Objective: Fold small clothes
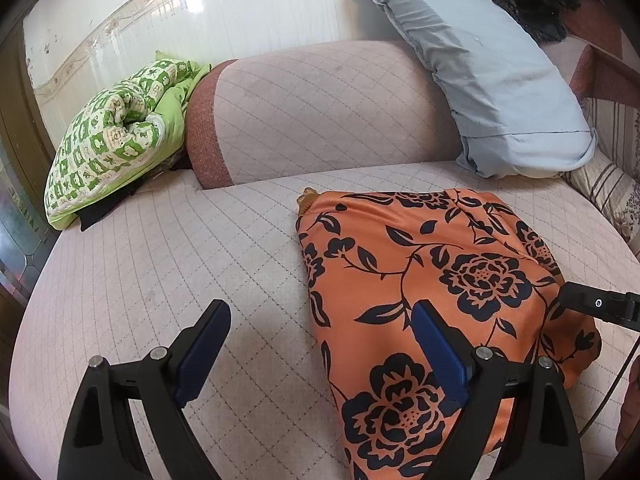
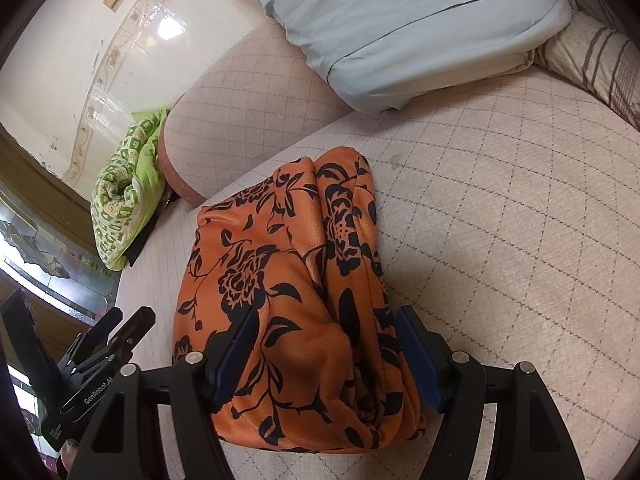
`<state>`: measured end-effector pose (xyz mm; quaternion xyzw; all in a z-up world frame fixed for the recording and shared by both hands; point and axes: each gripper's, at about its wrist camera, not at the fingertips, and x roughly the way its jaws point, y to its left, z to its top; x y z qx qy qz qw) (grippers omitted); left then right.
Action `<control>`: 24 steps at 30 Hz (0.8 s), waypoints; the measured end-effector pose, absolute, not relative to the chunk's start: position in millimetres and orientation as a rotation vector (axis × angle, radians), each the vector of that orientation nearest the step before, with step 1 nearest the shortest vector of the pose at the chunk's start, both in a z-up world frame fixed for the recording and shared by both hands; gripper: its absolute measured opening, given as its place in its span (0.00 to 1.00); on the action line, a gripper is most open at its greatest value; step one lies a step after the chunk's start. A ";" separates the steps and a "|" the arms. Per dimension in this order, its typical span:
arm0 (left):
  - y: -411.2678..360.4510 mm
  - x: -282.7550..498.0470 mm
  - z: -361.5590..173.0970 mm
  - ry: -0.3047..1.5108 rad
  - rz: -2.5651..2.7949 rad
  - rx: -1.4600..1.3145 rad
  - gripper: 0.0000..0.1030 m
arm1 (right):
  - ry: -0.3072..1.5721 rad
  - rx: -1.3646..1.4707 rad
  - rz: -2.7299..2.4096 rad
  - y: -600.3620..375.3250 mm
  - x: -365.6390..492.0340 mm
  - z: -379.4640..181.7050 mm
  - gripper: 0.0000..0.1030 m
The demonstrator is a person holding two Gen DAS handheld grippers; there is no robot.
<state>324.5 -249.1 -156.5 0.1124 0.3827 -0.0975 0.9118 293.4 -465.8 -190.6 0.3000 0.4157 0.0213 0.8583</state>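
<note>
An orange garment with a black flower print (image 1: 432, 280) lies folded into a compact bundle on the quilted pink sofa seat (image 1: 160, 264). My left gripper (image 1: 320, 320) is open and empty, over the garment's left edge. My right gripper (image 2: 326, 326) is open, with the near end of the garment (image 2: 280, 280) lying between its two blue pads; the pads do not press the cloth. The left gripper (image 2: 108, 336) shows at the left in the right wrist view, and part of the right gripper's body (image 1: 600, 304) at the right in the left wrist view.
A pale blue pillow (image 1: 492, 80) leans on the sofa back at the far right. A green patterned quilt (image 1: 116, 132) is bundled at the far left. A striped cushion (image 2: 600, 60) lies at the right. The tiled wall (image 1: 200, 12) is behind.
</note>
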 end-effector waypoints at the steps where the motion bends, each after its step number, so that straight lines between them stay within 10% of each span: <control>1: -249.0 324.7 -156.6 0.788 -0.200 0.232 0.89 | 0.873 0.630 0.044 -465.9 293.4 -190.6 0.71; 24: -248.0 326.8 -161.5 0.795 -0.200 0.226 0.89 | 0.876 0.628 0.055 -463.7 295.6 -192.0 0.71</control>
